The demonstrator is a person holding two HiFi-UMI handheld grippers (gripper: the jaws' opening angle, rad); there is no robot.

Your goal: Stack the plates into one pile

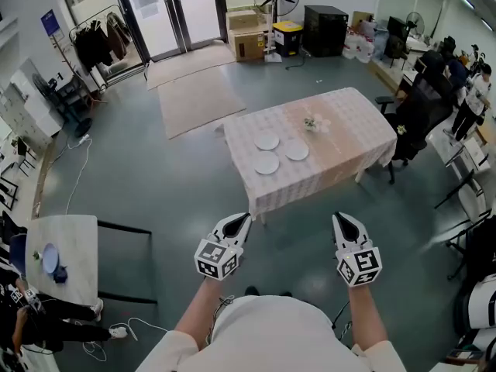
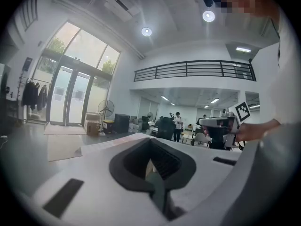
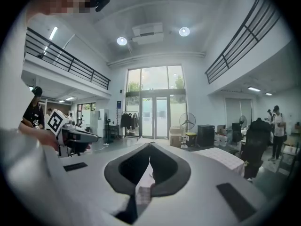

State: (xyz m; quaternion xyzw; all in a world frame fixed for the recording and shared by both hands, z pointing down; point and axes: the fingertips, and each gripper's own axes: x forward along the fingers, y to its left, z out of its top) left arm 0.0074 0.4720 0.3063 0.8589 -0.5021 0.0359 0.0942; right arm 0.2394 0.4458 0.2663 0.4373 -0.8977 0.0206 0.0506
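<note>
On the checked tabletop [image 1: 341, 157] ahead of me, well apart from both claws, lie the three white plates: the back plate [image 1: 266, 141], the right-hand plate [image 1: 296, 150] and the near plate [image 1: 266, 163]. They sit near each other in a loose triangle, none overlapping, with a small bunch of flowers [image 1: 314, 122] just beyond them.

I judge these to be stiff, smooth dishes, light enough for one claw, but slick at the glaze and likely to chip if dropped onto one another. They lie flat on a cloth, so the only place to take hold is the rim. I would slip one jaw under the raised lip on the side facing me and pinch down from above. The cloth is soft and could bunch or drag with the plate, so I expect to need a slight lift before carrying. Setting one onto the next should be gentle and centred, or the pile will skate.

Both arms are held out in front of my body, forearms roughly parallel, over bare floor [image 1: 155, 184]. The left claw [image 1: 246, 217] points forward at the tabletop, almost level, its jaws pressed together on nothing. The right claw [image 1: 339, 217] mirrors it, tips meeting and empty.
</note>
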